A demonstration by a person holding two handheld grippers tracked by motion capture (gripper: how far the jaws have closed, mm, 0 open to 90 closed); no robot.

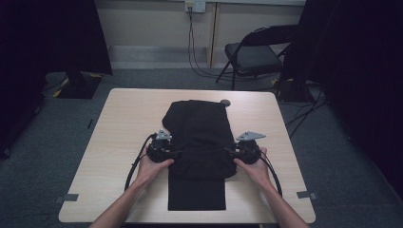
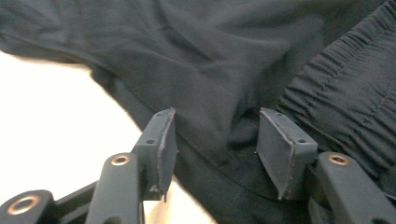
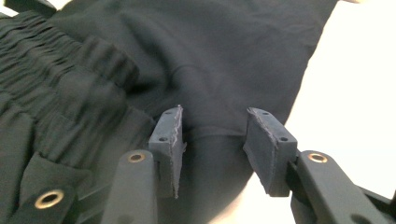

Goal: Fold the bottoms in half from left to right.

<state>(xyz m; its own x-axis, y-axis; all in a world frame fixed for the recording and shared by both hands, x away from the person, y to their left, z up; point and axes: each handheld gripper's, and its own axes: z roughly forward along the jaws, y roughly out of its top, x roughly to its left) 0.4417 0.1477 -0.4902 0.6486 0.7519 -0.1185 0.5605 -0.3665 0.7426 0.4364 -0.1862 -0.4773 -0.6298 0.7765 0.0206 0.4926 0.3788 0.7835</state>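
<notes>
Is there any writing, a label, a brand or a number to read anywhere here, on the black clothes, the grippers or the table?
None can be read.
Black garment: plain fabric, no tag or print showing.
Left gripper and right gripper: no markings legible.
Table: bare wood, no lettering.
Wall socket: too small to read.
</notes>
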